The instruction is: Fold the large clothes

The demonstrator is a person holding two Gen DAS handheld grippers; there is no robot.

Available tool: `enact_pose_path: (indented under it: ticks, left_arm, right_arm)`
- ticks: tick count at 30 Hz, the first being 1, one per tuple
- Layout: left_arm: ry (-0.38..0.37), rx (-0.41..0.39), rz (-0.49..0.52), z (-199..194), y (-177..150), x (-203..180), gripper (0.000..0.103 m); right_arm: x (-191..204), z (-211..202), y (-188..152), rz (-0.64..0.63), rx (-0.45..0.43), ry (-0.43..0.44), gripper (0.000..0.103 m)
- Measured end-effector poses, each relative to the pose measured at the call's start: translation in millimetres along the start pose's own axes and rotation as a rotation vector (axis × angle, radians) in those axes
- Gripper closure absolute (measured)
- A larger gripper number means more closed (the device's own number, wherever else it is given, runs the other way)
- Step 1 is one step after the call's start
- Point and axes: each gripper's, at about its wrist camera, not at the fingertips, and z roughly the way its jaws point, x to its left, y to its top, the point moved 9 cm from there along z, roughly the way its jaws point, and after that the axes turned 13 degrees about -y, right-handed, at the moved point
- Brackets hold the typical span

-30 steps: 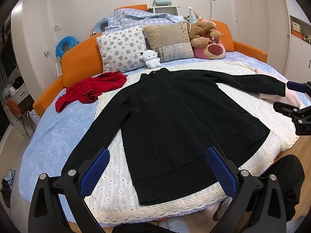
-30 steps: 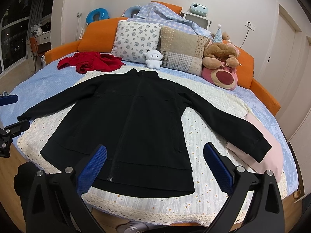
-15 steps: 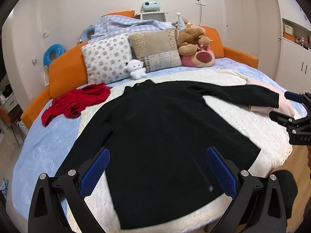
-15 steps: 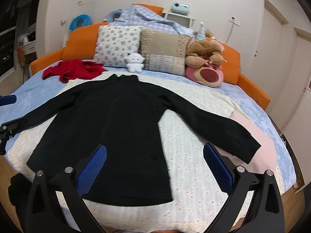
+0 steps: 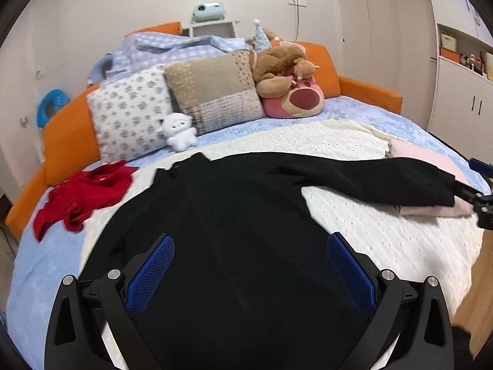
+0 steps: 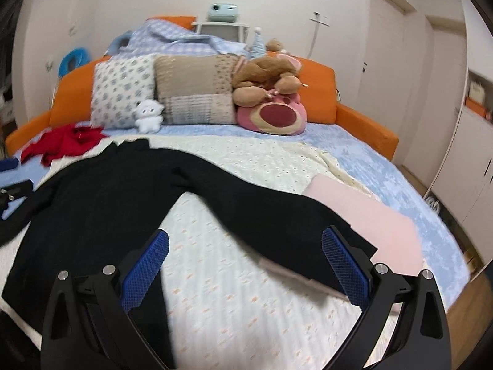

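Note:
A large black jacket lies flat, front up, on a cream blanket on the bed, sleeves spread out. My left gripper is open and empty, low over the jacket's body. My right gripper is open and empty, over the blanket just in front of the jacket's right sleeve. The sleeve's cuff lies on a folded pink garment. The right gripper also shows at the right edge of the left wrist view.
A red garment lies at the bed's left. Pillows, a small white plush and a pink bear plush sit along the orange headboard. White cabinets stand at the right. Wooden floor borders the bed.
Both grippers have moved forward and lower over the bed. The left went from the hem to above the jacket's body; the right came close to the right sleeve. Both stayed open.

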Motion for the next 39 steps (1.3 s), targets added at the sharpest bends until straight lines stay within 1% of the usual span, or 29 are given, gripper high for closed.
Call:
enact_pose_path:
  ticks: [1,2,3,4,6,8,9,10,11,12,13,14,16,17,18,19,21,23,26,29,31,32,33,35,36,37,38,39]
  left_arm:
    - [-0.008,0.004,-0.003,12,5,1,0.002]
    - [-0.030,0.013,-0.010,33,14,2,0.002]
    - [-0.045,0.023,-0.017,49,19,4,0.002]
    - [-0.070,0.047,-0.038,73,27,7,0.002]
    - [-0.088,0.080,-0.063,106,36,13,0.002]
    - [-0.083,0.122,-0.087,141,42,21,0.002]
    - [-0.072,0.141,-0.087,160,46,24,0.002]
    - [-0.063,0.153,-0.082,168,45,25,0.002]
    - [-0.051,0.167,-0.075,183,48,27,0.002]
    - [-0.046,0.177,-0.072,195,49,28,0.002]
    - [-0.044,0.184,-0.075,201,49,30,0.002]
    - [-0.044,0.193,-0.087,208,46,33,0.002]
    - [-0.058,0.209,-0.112,217,41,33,0.002]
    - [-0.062,0.218,-0.124,221,37,35,0.002]
    - [-0.063,0.227,-0.128,225,34,35,0.002]
    - [-0.071,0.236,-0.130,228,31,35,0.002]
    - [-0.074,0.251,-0.131,233,28,34,0.002]
    - [-0.090,0.270,-0.150,238,27,35,0.002]
    - [-0.124,0.292,-0.204,244,28,42,0.002]
    - [-0.149,0.299,-0.258,248,35,53,0.002]
    - [-0.163,0.311,-0.320,255,41,68,0.002]
    - [-0.170,0.321,-0.352,259,43,75,0.002]
    - [-0.176,0.331,-0.393,265,46,84,0.002]
    - [-0.195,0.344,-0.458,277,53,100,0.002]
    - [-0.202,0.348,-0.479,283,58,107,0.002]
    - [-0.217,0.352,-0.490,289,63,112,0.002]
    - [-0.235,0.357,-0.493,296,69,115,0.002]
    - [-0.244,0.368,-0.486,302,74,118,0.002]
  right_arm:
    - [-13,12,0,0.027,0.015,-0.004,0.005]
    - [-20,20,-1,0.045,0.028,-0.003,0.006]
    - [-35,33,-2,0.074,0.041,0.006,0.010]
    - [-50,46,-5,0.100,0.056,0.009,0.012]
    - [-73,65,-11,0.127,0.079,0.006,0.018]
    - [-96,85,-22,0.133,0.101,-0.010,0.022]
    - [-102,92,-28,0.126,0.118,-0.022,0.023]
    - [-109,104,-35,0.115,0.148,-0.034,0.025]
    - [-111,108,-40,0.107,0.164,-0.037,0.027]
    - [-112,115,-46,0.096,0.187,-0.029,0.032]
    - [-112,120,-51,0.089,0.203,-0.023,0.036]
    - [-111,124,-56,0.078,0.220,-0.019,0.042]
    - [-108,129,-62,0.068,0.242,-0.016,0.047]
    - [-107,129,-64,0.070,0.247,-0.011,0.056]
    - [-104,129,-66,0.074,0.247,0.012,0.068]
    - [-103,129,-65,0.077,0.244,0.024,0.073]
    - [-100,128,-65,0.089,0.246,0.076,0.093]
    - [-99,127,-62,0.094,0.239,0.089,0.094]
    - [-93,117,-45,0.114,0.208,0.132,0.095]
    - [-77,90,-9,0.142,0.134,0.232,0.095]
    - [-55,60,24,0.132,0.062,0.326,0.096]
    - [-42,45,38,0.123,0.031,0.379,0.097]
    - [-25,23,54,0.108,-0.009,0.451,0.097]
    - [15,-23,79,0.043,-0.090,0.590,0.097]
    - [29,-40,84,0.019,-0.112,0.645,0.097]
    - [49,-61,87,-0.013,-0.129,0.727,0.097]
    - [62,-75,88,-0.030,-0.140,0.774,0.097]
    - [81,-93,86,-0.062,-0.154,0.842,0.098]
